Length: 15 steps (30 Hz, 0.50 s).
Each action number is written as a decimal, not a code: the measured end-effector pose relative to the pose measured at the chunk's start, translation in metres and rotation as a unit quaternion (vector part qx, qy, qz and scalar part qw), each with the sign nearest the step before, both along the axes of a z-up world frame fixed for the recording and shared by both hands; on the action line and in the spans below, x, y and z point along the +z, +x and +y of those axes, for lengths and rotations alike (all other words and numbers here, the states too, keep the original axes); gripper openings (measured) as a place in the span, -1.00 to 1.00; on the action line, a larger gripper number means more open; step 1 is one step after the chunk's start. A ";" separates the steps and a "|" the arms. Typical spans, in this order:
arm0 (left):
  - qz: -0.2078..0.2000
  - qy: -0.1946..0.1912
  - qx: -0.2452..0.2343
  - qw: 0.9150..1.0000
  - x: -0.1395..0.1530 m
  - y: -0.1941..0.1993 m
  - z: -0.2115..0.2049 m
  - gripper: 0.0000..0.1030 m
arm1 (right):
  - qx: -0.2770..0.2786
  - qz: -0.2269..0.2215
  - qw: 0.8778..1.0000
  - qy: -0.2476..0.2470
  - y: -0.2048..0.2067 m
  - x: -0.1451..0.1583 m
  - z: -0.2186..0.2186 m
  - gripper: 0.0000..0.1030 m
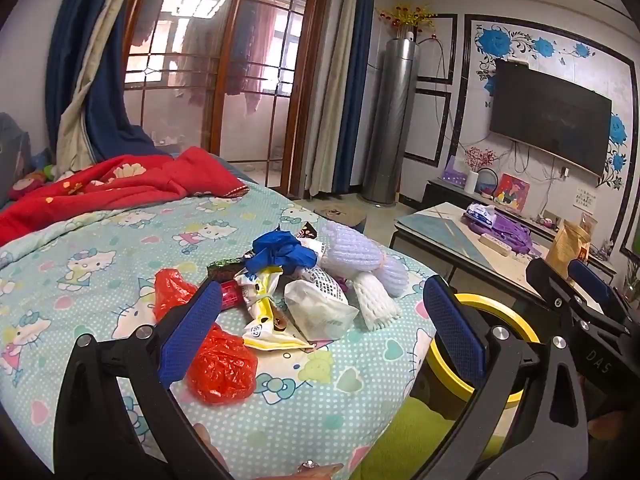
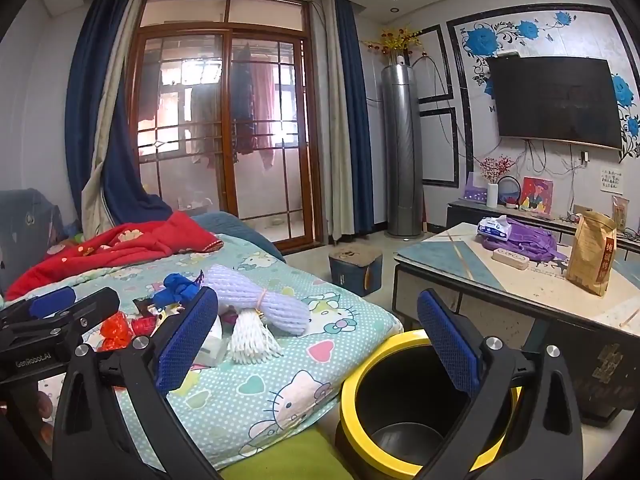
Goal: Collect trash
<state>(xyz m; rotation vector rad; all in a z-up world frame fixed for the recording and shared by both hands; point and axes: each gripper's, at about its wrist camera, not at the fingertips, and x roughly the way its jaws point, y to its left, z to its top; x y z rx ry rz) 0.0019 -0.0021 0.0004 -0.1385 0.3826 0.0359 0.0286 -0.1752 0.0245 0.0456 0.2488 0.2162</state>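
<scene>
A heap of trash lies on the cartoon-cat bedsheet [image 1: 120, 248]: two red plastic bags [image 1: 222, 364], a blue glove [image 1: 280, 254], a yellow-white wrapper [image 1: 268, 320], a white paper bag [image 1: 320, 312], and purple [image 1: 360, 252] and white foam nets [image 1: 376, 300]. My left gripper [image 1: 323, 286] hovers open just short of the heap, with nothing between its pads. My right gripper [image 2: 317, 297] is open too, with the bed edge on its left and a yellow-rimmed black bin [image 2: 352, 384] on the floor on its right. Each gripper shows in the other's view, the right gripper [image 1: 558, 270] and the left gripper [image 2: 84, 298].
A red blanket [image 1: 120, 184] is bunched at the far end of the bed. A low table [image 2: 520, 280] on the right carries a purple bag, a tissue pack and a brown paper bag [image 2: 592, 256]. A small stool [image 2: 354, 268] stands beyond the bin. Green fabric [image 2: 288, 460] lies near the bin.
</scene>
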 end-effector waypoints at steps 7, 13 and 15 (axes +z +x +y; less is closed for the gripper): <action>-0.001 -0.002 -0.002 1.000 0.005 -0.003 0.001 0.79 | -0.001 -0.001 1.000 -0.002 0.000 -0.001 0.001 0.88; -0.003 -0.003 -0.001 1.000 0.007 -0.004 0.002 0.79 | -0.001 0.000 1.000 -0.002 -0.002 0.001 0.001 0.88; -0.004 -0.003 -0.002 1.000 0.004 -0.004 0.002 0.79 | 0.000 -0.001 1.000 -0.002 -0.002 0.001 0.001 0.88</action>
